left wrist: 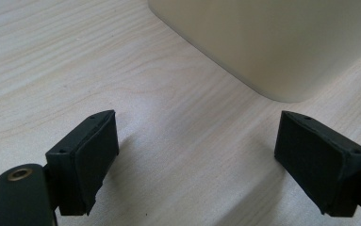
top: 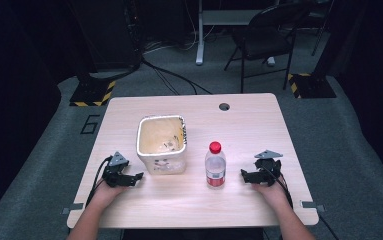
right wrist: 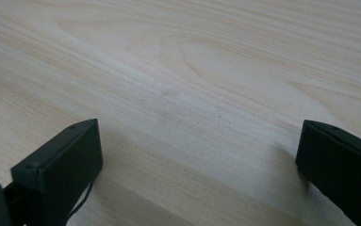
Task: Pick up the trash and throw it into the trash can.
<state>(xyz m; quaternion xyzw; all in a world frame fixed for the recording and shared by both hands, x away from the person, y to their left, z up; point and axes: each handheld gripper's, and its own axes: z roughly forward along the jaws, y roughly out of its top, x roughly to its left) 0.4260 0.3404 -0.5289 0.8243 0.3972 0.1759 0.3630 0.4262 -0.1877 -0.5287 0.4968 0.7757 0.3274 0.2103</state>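
A cream square bin (top: 161,144), stained inside, stands upright left of the table's middle. A clear plastic bottle (top: 215,165) with a red cap and red label stands upright just right of it. My left gripper (top: 137,176) rests on the table left of the bin, open and empty, its jaws pointing toward the bin's lower corner (left wrist: 282,52). My right gripper (top: 245,175) rests on the table right of the bottle, open, jaws pointing at the bottle from a short gap away. In the right gripper view my gripper (right wrist: 197,165) has bare wood between its jaws.
The light wooden table (top: 249,125) has a round cable hole (top: 224,106) near its far edge. Beyond the table are a black chair (top: 266,35), floor cables and yellow-black striped stand bases (top: 93,92).
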